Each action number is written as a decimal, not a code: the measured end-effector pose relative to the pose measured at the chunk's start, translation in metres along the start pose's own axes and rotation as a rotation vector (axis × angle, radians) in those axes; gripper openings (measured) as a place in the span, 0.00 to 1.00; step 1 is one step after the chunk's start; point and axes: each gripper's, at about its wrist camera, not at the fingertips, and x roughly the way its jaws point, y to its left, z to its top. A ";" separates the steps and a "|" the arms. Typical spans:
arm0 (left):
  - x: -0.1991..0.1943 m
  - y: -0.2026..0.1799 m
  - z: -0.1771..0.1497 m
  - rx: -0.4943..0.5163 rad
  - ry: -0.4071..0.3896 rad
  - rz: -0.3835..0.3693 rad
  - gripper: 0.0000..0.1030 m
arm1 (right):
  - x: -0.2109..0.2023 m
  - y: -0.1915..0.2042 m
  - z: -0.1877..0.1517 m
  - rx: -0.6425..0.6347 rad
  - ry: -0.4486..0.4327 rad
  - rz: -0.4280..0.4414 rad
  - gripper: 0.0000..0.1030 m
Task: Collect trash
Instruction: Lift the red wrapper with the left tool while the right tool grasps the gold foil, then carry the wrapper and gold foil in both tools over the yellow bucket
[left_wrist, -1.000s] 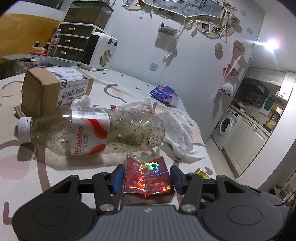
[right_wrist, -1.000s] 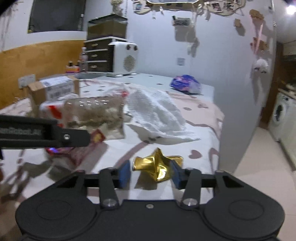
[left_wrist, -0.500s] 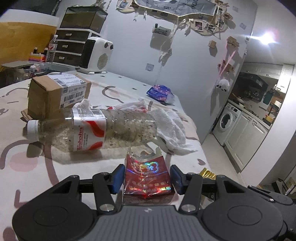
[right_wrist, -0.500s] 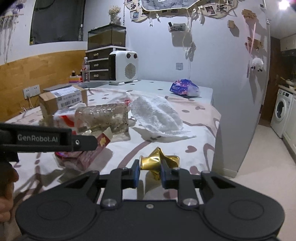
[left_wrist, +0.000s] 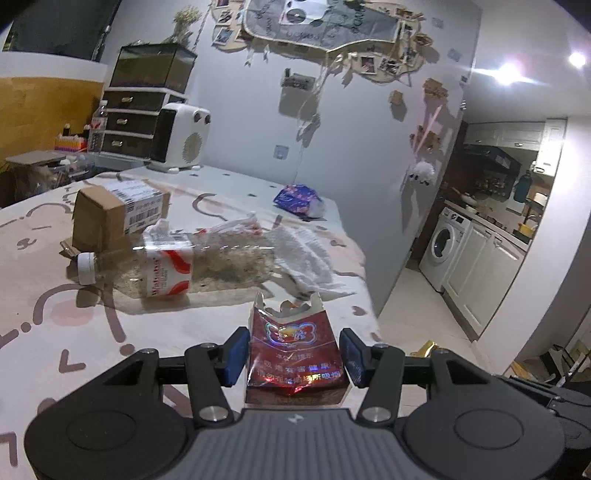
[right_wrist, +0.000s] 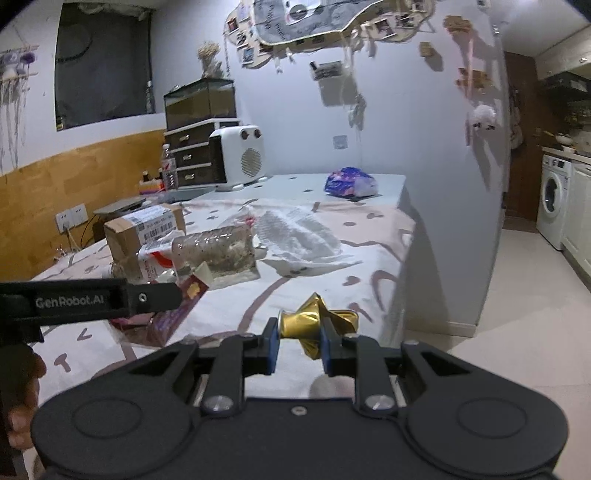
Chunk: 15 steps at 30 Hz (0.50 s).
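Both pieces of trash sit clamped for carrying off together: the left gripper (left_wrist: 291, 354) grasps the torn red cigarette pack (left_wrist: 295, 350) and the right gripper (right_wrist: 298, 341) pinches the crumpled gold wrapper (right_wrist: 314, 321), both near the tabletop's (left_wrist: 55, 332) front edge, the bottle (left_wrist: 184, 266) lying behind.

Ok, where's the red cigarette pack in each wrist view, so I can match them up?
Left wrist: the red cigarette pack sits bottom centre, between the left hand-held gripper pads.
Right wrist: the pack is at lower left, partly hidden behind the left hand-held gripper's black finger.
Shared landmark: the plastic bottle lying just beyond the pack.
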 end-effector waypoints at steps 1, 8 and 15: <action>-0.004 -0.005 -0.001 0.006 -0.003 -0.006 0.52 | -0.005 -0.003 -0.002 0.005 -0.003 -0.003 0.22; -0.019 -0.044 -0.012 0.048 -0.009 -0.054 0.52 | -0.047 -0.030 -0.013 0.042 -0.029 -0.039 0.22; -0.019 -0.088 -0.033 0.090 0.024 -0.117 0.52 | -0.084 -0.066 -0.028 0.067 -0.033 -0.105 0.22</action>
